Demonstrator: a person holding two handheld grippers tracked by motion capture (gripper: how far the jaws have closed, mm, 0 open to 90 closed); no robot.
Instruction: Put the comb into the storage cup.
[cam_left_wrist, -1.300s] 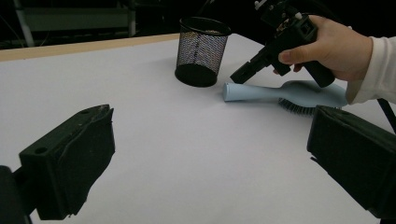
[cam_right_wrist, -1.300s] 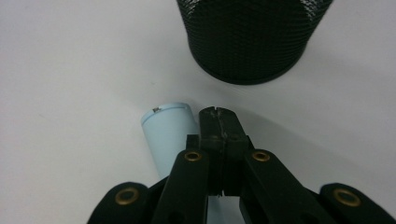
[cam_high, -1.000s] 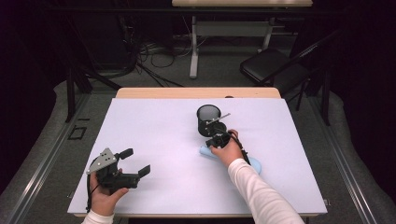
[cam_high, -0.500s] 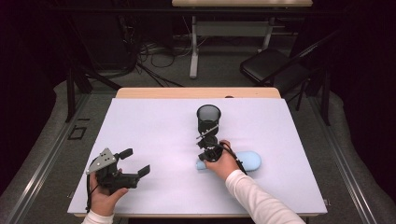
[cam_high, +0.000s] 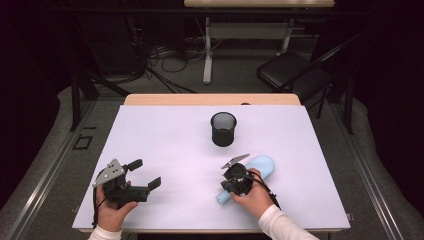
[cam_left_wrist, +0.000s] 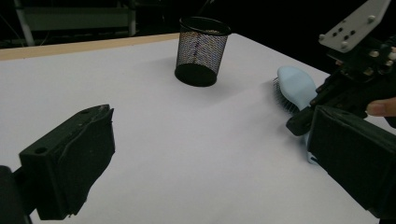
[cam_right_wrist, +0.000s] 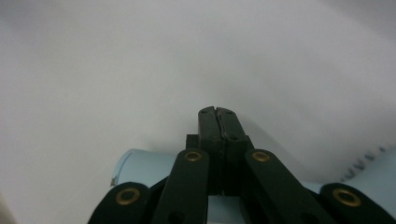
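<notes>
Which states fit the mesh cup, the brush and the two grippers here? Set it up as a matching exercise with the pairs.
Things:
1. mesh cup
2. brush
3. left gripper
4. right gripper

States:
A. jaws pressed together
B. lying flat, light blue
C. jaws wide apart
D. standing upright, black

Pairs: 1-D, 2-B, 3-C, 4-A
</notes>
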